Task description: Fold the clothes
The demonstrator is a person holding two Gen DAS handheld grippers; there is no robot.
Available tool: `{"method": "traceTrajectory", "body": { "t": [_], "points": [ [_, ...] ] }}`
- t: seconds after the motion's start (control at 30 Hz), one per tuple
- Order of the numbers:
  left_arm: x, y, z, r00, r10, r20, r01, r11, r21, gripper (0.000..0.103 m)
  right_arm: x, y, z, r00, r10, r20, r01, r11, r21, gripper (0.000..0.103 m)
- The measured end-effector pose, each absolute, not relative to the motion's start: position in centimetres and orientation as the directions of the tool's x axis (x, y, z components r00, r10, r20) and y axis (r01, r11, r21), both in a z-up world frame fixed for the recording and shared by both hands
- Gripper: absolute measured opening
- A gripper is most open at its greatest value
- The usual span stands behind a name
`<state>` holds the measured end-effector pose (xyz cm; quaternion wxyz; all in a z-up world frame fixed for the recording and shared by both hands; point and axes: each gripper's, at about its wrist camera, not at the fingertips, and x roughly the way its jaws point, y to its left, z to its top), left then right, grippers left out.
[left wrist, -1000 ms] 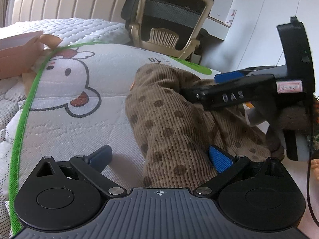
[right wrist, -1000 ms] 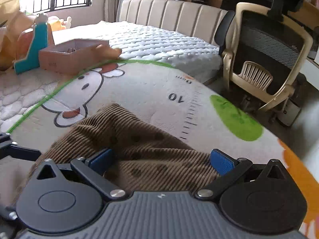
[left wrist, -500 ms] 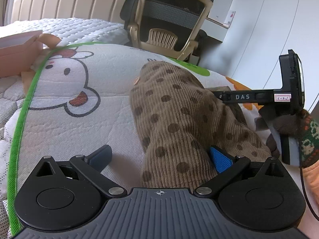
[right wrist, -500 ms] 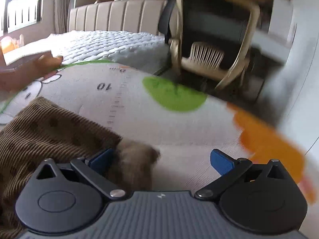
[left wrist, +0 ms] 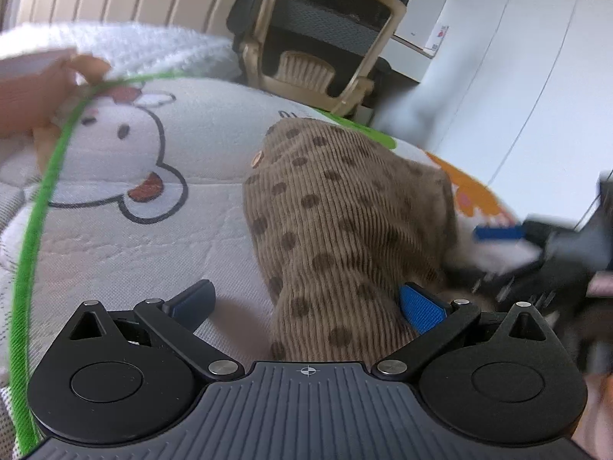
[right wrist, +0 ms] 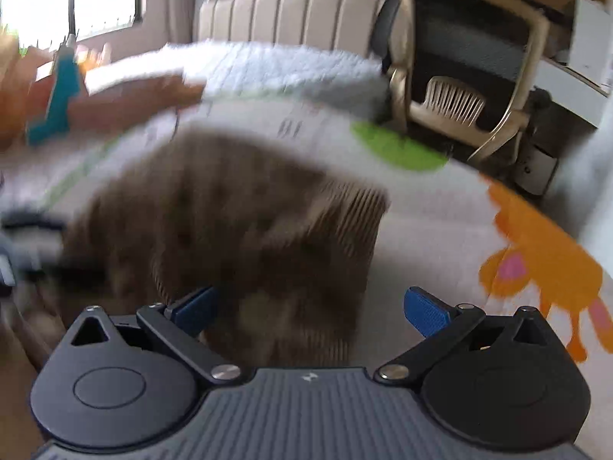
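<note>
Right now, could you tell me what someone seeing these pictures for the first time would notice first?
The brown corduroy garment with dark dots draws the eye first, bunched on the cartoon-printed play mat in front of both open grippers. Next, the mat's white cartoon cow face sits to the garment's left. Behind the mat stands a beige and black office chair.

spotted corduroy garment [left wrist: 345, 222] on cartoon mat [left wrist: 126, 230]

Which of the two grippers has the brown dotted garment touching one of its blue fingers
The left gripper: the brown dotted garment lies against its right-hand finger.
</note>
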<state>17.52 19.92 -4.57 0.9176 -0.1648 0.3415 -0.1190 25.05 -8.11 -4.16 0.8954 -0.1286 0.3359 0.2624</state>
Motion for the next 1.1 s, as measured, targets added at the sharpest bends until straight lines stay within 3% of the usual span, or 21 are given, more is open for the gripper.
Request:
{"method": "traceTrajectory", "body": {
  "t": [0.13,0.27,0.43,0.6,0.7,0.9,1.1],
  "points": [
    [19.9,22.0,-3.6,0.689,-0.495,-0.530,0.113,0.795,-0.596,0.103,26.6,-8.8,-4.5,0.592,0.419,-0.688,-0.540,0.840,0.048,0.103],
    [23.3,21.2,-4.4,0.644,-0.496,-0.583,0.080,0.801,-0.593,0.103,26.8,-8.4,-4.5,0.595,0.429,-0.679,-0.557,0.830,0.036,0.103],
    [23.8,20.7,-3.8,0.672,-0.527,-0.520,0.130,0.775,-0.618,0.103,27.8,-7.2,-4.7,0.624,0.434,-0.649,-0.564,0.826,0.010,0.103],
    [23.6,23.6,-3.0,0.732,-0.492,-0.471,0.097,0.760,-0.643,0.103,30.3,-3.5,-4.2,0.669,0.408,-0.621,-0.594,0.795,-0.118,0.103],
    [22.5,24.1,-3.3,0.765,-0.390,-0.512,0.064,0.838,-0.542,0.103,31.5,-1.4,-4.1,0.695,0.393,-0.602,-0.597,0.783,-0.177,0.103],
    [19.1,22.2,-4.9,0.771,-0.202,-0.604,0.033,0.960,-0.279,0.103,30.0,-3.5,-4.3,0.681,0.371,-0.632,-0.548,0.830,-0.103,0.103],
    [17.5,21.3,-4.6,0.774,-0.126,-0.620,-0.051,0.964,-0.260,0.103,25.8,-8.3,-4.5,0.647,0.370,-0.667,-0.484,0.875,0.016,0.103]
  ]
}}
